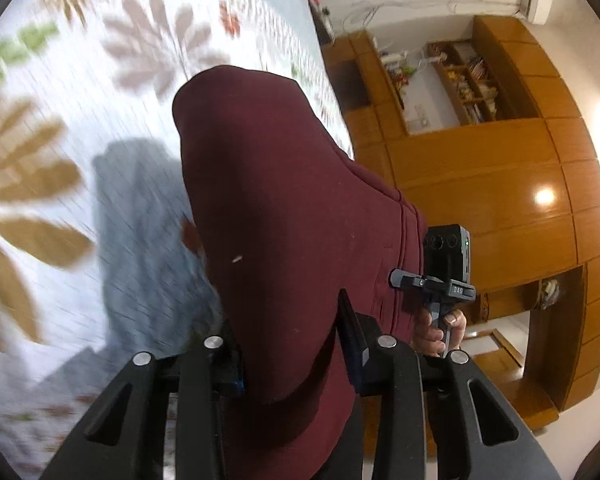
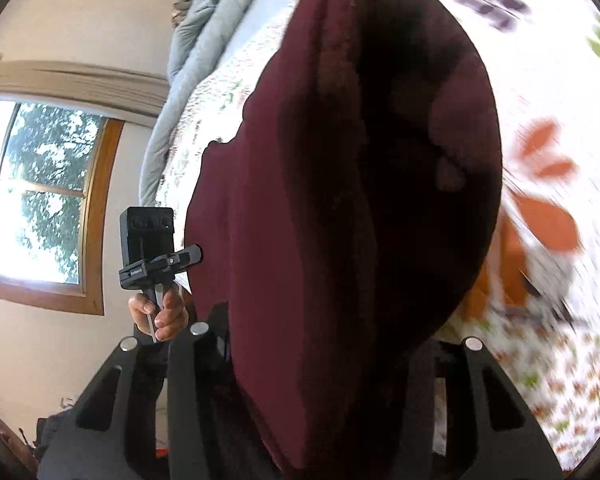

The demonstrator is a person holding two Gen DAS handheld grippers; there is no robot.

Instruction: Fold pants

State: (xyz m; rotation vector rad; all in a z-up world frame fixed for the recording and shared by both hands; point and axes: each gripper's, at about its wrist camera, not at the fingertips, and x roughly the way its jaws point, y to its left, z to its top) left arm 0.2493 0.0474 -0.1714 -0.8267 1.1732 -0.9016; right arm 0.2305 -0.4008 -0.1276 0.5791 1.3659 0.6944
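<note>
Dark maroon pants (image 1: 284, 208) hang in the air between both grippers, above a bed with a white leaf-print cover (image 1: 80, 80). My left gripper (image 1: 296, 344) is shut on one side of the pants, and the cloth drapes over its fingers (image 1: 350, 340). My right gripper (image 2: 324, 360) is shut on the other side of the pants (image 2: 360, 200), which hide most of its fingers. The right gripper also shows in the left wrist view (image 1: 446, 280), held by a hand at the waistband edge. The left gripper shows in the right wrist view (image 2: 156, 256).
The pants cast a grey shadow on the bed cover (image 1: 140, 220). A wooden wardrobe wall with shelves (image 1: 500, 180) stands beyond the bed. A pale blue quilt (image 2: 204, 32) lies along the bed's far side near a window (image 2: 40, 192).
</note>
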